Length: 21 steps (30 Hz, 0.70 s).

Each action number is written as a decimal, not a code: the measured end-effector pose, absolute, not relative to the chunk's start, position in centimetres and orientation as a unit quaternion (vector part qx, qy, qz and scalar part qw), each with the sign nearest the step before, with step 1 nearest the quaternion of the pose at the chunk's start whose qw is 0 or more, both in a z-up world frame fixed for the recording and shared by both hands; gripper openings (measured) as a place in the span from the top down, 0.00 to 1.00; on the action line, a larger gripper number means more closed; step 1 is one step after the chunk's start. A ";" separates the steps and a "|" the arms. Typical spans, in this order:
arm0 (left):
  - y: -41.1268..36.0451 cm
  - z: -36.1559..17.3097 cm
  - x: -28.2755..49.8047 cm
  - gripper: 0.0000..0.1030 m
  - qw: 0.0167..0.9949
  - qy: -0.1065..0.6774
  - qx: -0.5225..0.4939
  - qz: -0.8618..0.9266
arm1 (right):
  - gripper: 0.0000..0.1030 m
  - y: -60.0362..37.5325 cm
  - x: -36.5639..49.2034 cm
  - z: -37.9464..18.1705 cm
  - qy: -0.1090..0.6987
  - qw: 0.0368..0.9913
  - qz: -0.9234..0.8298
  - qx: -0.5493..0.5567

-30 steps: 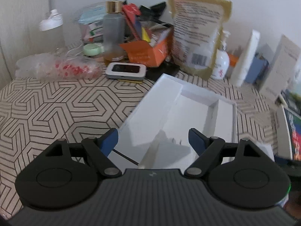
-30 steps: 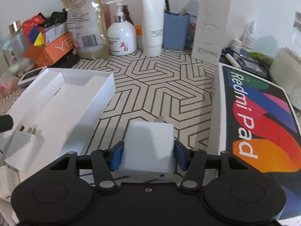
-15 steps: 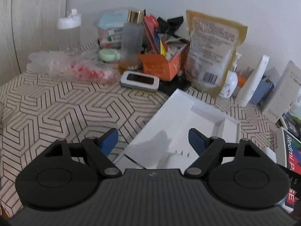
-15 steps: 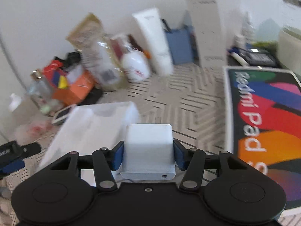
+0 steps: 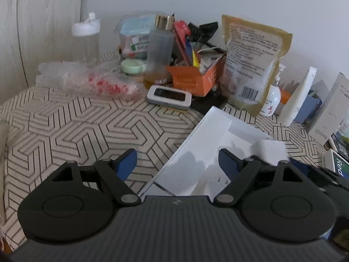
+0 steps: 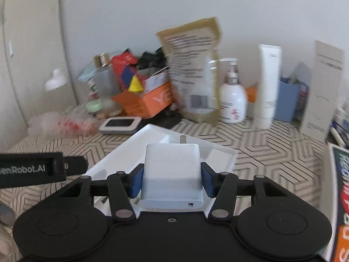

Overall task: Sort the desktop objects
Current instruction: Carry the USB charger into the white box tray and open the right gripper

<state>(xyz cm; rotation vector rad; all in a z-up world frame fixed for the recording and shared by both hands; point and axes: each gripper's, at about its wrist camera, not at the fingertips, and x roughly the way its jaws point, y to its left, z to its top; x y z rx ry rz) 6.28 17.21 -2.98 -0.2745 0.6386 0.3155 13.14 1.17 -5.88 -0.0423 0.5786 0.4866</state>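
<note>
My right gripper [image 6: 171, 180] is shut on a white charger block [image 6: 172, 172], its metal prongs pointing forward, held above the near end of an open white box [image 6: 218, 155]. My left gripper [image 5: 177, 163] is open and empty, hovering over the near left edge of the same white box [image 5: 209, 131]. The charger [image 5: 270, 150] and the right gripper show blurred at the right of the left wrist view. Another white plug [image 5: 214, 180] lies in the box near the left gripper.
Clutter lines the back wall: an orange box [image 5: 196, 80], a tan pouch [image 5: 253, 65], a lotion pump bottle [image 6: 232, 100], a white tube [image 6: 267, 87], a grey device [image 5: 169, 97], a plastic bag [image 5: 91, 80]. A Redmi Pad box [image 6: 340, 207] lies at the right.
My right gripper has lifted the charger and carried it left over the white box. My left gripper has drawn back and up, staying open.
</note>
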 end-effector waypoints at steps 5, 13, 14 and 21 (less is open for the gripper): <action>16.7 -2.5 6.0 0.21 0.931 0.304 -0.132 0.150 | 0.43 3.0 13.6 -6.0 0.288 0.923 0.252 -0.040; 17.8 -2.9 5.7 0.21 0.924 0.306 -0.151 0.172 | 0.43 5.1 15.3 -7.8 0.313 0.909 0.265 -0.079; 17.8 -2.9 5.8 0.21 0.924 0.307 -0.150 0.172 | 0.43 5.3 15.4 -7.9 0.315 0.908 0.264 -0.084; 17.7 -3.0 5.8 0.21 0.924 0.309 -0.150 0.168 | 0.42 4.6 16.1 -7.8 0.346 0.901 0.255 -0.055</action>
